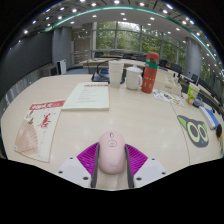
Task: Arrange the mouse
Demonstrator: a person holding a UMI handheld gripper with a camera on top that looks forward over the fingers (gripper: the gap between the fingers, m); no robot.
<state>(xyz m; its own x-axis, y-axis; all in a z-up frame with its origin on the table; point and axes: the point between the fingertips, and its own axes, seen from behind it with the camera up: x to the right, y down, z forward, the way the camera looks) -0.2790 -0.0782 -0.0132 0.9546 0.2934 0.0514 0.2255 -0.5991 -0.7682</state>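
A pale pink computer mouse (111, 152) sits between my two fingers, its wheel end pointing away from me. The magenta pads (88, 157) press against both of its sides. My gripper (111, 165) is shut on the mouse, which is over the near part of the beige table (140, 115); whether it rests on the table or is lifted I cannot tell.
A leaflet with red print (38, 125) lies to the left. An open booklet (88, 96) lies beyond. A white cup (133, 78) and a red bottle (150, 72) stand at the far side. A dark mouse mat with a cat face (197, 128) lies to the right.
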